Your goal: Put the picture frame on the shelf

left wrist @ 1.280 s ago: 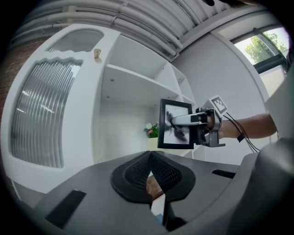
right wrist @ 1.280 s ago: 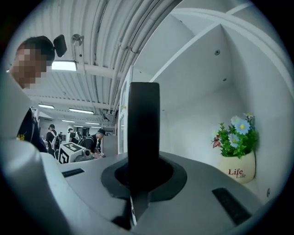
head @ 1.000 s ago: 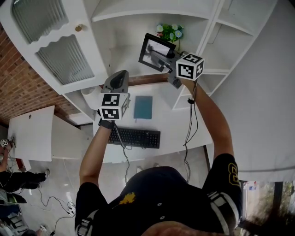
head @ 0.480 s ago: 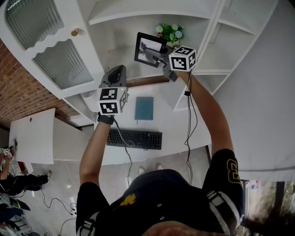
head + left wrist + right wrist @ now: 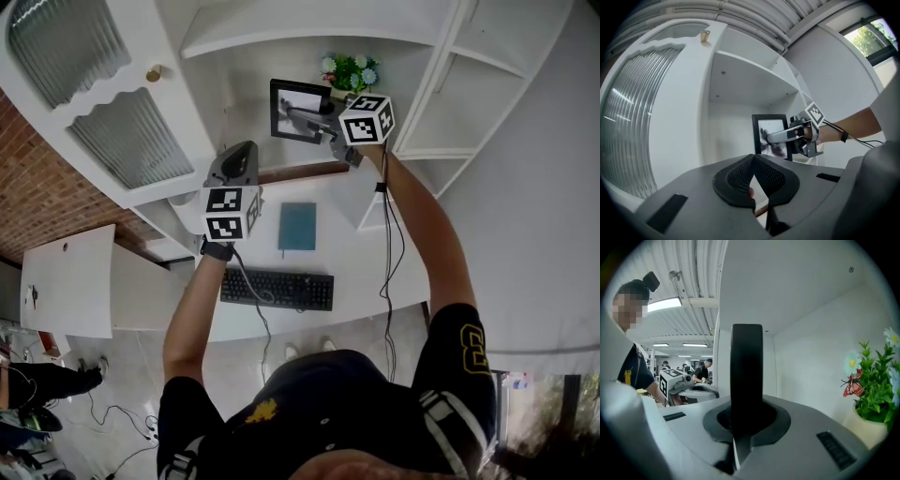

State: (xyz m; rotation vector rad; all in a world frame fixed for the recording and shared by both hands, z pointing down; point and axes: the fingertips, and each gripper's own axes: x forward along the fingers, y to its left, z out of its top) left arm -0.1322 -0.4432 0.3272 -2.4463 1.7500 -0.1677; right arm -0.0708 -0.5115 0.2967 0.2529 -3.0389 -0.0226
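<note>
Our right tongs [image 5: 317, 119] are pinching the picture frame [image 5: 285, 97] by the side nearest the flowers [image 5: 349, 71]. The two jaws are pressing tight on its black rim, one in front and one behind. We are holding the frame upright inside the open part of the white shelf [image 5: 246, 98], and its picture is facing out toward us. The flowers are sitting in a pale pot just beside the frame, in the same part of the shelf. We cannot tell if the bottom of the frame is touching the shelf board, because the left tongs are hiding that spot in their own view. Our left tongs [image 5: 240, 154] are pressing their jaws together with nothing between them. They are pointing level at the shelf and hanging apart from the frame, close to the cabinet door [image 5: 122, 136] with the wavy glass. Below our arms, a white desk [image 5: 352, 267] is holding a black keyboard [image 5: 277, 289] and a blue-green book [image 5: 297, 226]. The book is lying between the keyboard and the shelf.
</note>
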